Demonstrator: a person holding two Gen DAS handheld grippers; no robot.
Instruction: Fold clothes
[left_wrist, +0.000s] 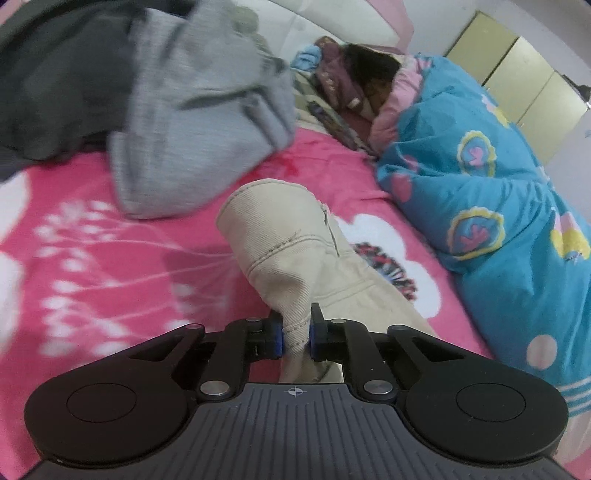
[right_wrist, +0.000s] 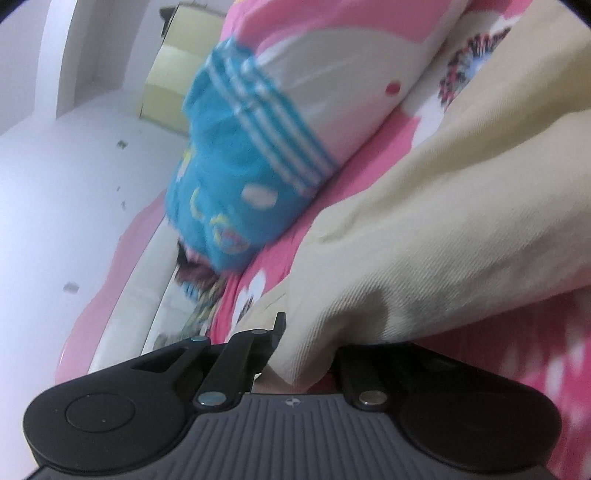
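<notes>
Cream twill trousers (left_wrist: 284, 236) lie across a pink flowered bed sheet (left_wrist: 92, 258). In the left wrist view my left gripper (left_wrist: 296, 338) is shut on a bunched edge of the trousers, whose waist end with a zip rises ahead of the blue pads. The right wrist view shows my right gripper (right_wrist: 303, 350) shut on another edge of the cream trousers (right_wrist: 424, 229). The cloth drapes over the right finger and hides it; the tip of the left finger (right_wrist: 280, 325) shows. That view is tilted and blurred.
A grey garment (left_wrist: 199, 110) and a dark one (left_wrist: 55, 74) are piled at the back left of the bed. A blue patterned quilt (left_wrist: 487, 184) fills the right side, its end (right_wrist: 236, 177) near the bed's edge. Yellow cupboard doors (left_wrist: 524, 81) stand behind.
</notes>
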